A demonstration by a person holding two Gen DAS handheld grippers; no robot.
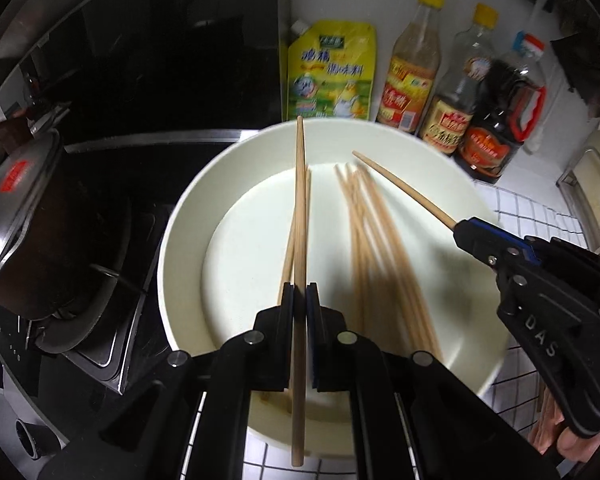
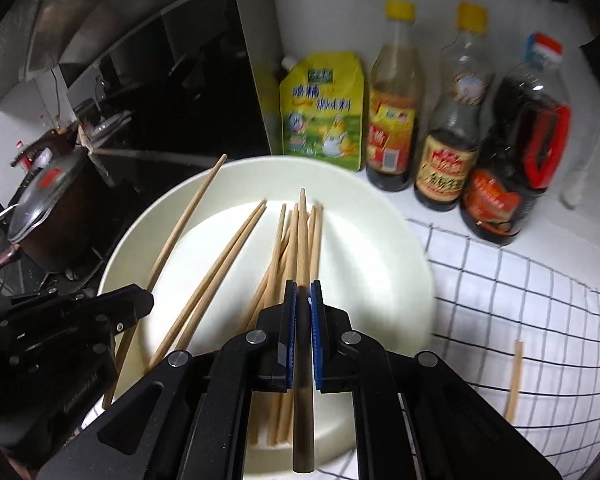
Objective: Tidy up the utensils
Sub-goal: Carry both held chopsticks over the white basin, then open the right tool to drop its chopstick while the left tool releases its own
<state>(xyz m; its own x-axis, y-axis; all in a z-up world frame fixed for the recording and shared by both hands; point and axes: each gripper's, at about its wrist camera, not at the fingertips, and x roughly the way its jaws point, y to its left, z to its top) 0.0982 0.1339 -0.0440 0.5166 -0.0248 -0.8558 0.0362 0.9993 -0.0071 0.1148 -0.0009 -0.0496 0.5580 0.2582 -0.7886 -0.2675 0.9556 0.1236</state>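
A large white plate (image 1: 188, 216) (image 2: 392, 240) lies on the counter and holds several wooden chopsticks (image 1: 376, 248) (image 2: 284, 248). My left gripper (image 1: 299, 292) is shut on one chopstick (image 1: 300, 200) and holds it over the plate's left part, pointing away; it also shows at the left of the right wrist view (image 2: 140, 300), with its chopstick (image 2: 184, 224). My right gripper (image 2: 302, 292) is shut on another chopstick (image 2: 302, 236) above the pile. In the left wrist view the right gripper (image 1: 460, 228) comes in from the right, its chopstick (image 1: 400, 184) angled up-left.
Behind the plate stand a yellow seasoning pouch (image 1: 332, 72), two yellow-capped bottles (image 1: 412, 64) and a dark soy sauce jug (image 1: 504, 116). A lidded pot (image 1: 28, 216) sits on the stove at left. A lone chopstick (image 2: 514, 380) lies on the checked cloth (image 2: 520, 280).
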